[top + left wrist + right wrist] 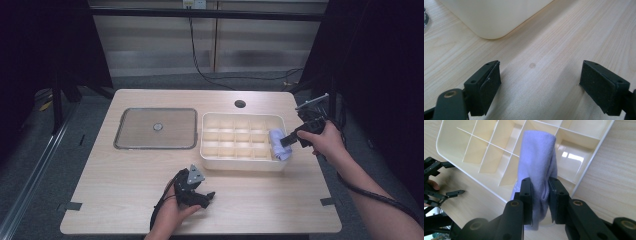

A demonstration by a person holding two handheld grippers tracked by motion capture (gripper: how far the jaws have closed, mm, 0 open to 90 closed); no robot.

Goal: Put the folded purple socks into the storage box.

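The right gripper (289, 139) pinches a rolled lilac cloth (537, 167) over the tray (240, 164) at its right end, near the desk's right edge. The cloth isn't yet down in a compartment; lowering and release seem left. The left gripper (201, 192) rests wide open and empty near the front edge.

Bare light wooden tabletop (280, 195) lies open around my left gripper (202, 196), with only the cream plastic divided tray (240, 162) walling off the far side. A flat grey metal-framed plate (155, 128) lies left of the tray, with a bare strip of tabletop between them.
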